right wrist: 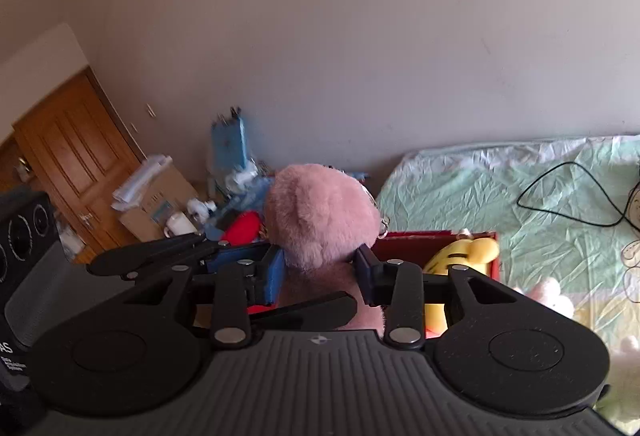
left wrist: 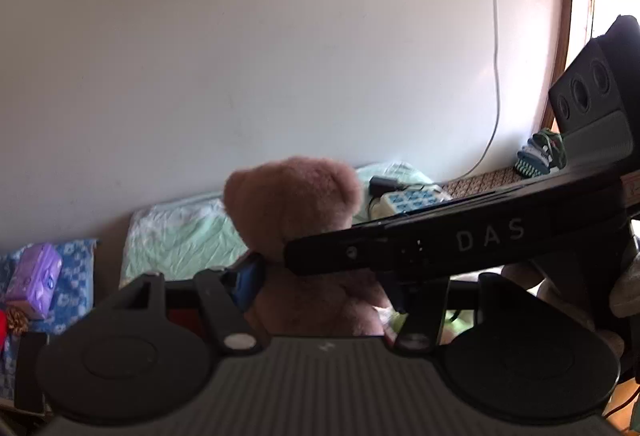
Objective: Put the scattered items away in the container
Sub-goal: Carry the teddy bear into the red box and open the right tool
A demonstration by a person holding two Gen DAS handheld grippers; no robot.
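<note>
A pink teddy bear [left wrist: 296, 204] hangs in the air, and both grippers are closed on it. In the left wrist view my left gripper [left wrist: 320, 292] clamps its body; one blue pad [left wrist: 248, 278] presses at the neck, and the other pad is hidden behind the right gripper's black body [left wrist: 460, 240]. In the right wrist view my right gripper [right wrist: 322, 272] squeezes the pink teddy bear [right wrist: 320, 212] below its head between two blue pads [right wrist: 276, 274]. Behind the bear stands a red box [right wrist: 420, 238] with a yellow plush toy [right wrist: 460, 256] inside.
A bed with a green sheet [right wrist: 500, 196] carries a black cable [right wrist: 568, 196], a white plush [right wrist: 552, 296] and a power strip [left wrist: 404, 200]. A purple pack [left wrist: 36, 280] lies on blue cloth. A cardboard box [right wrist: 160, 204] and a wooden door [right wrist: 68, 164] stand to the left.
</note>
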